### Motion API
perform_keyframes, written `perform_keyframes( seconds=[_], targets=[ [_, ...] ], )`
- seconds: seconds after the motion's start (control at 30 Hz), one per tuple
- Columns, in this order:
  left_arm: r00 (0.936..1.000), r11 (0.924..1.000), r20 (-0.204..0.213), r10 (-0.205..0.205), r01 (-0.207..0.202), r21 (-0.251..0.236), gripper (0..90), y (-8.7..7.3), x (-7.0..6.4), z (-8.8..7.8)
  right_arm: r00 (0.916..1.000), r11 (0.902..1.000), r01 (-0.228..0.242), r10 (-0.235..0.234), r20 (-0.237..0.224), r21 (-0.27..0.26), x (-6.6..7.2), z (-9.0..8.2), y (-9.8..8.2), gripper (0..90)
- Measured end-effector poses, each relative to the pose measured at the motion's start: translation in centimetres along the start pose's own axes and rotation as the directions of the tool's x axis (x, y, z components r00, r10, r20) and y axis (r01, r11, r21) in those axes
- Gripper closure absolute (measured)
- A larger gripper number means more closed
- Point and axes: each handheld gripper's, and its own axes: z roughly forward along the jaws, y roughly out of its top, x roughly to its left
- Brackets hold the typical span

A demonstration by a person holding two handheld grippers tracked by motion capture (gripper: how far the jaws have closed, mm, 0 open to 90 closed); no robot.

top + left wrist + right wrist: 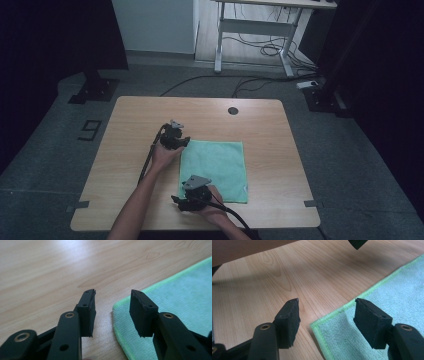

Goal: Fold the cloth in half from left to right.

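Note:
A light green cloth (215, 170) lies flat on the wooden table (135, 115). My left gripper (183, 143) is at the cloth's far left corner. In the left gripper view the gripper (113, 307) is open and straddles that corner of the cloth (180, 295): one jaw over bare wood, the other over the fabric. My right gripper (178, 201) is at the near left corner. In the right gripper view this gripper (325, 315) is open too, with the cloth's (392, 290) green-hemmed corner between its jaws. Neither gripper's pads press on the fabric.
A round black cable hole (233, 110) sits near the table's far edge. The person's left forearm (249, 250) crosses the top of the right gripper view. Beyond the table stand a white desk frame (220, 45), floor cables (260, 50) and black stand bases (95, 90).

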Motion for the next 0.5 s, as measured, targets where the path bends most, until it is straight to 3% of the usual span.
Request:
perform_keyframes(
  seconds=[0.4,0.5],
  targets=[
    [0.9999,0.9986,0.015,0.002,-0.003,0.052,65.9,-0.6,-0.3,1.4,0.9967,0.9971,0.032,-0.037,0.072,0.069,0.2,0.6,-0.6,42.6],
    [0.9997,0.9985,0.026,-0.003,0.002,0.055,71.8,-0.6,-0.4,1.5,0.9957,0.9972,0.022,-0.028,0.088,0.071,0.2,0.6,-0.6,49.5]
  ],
)
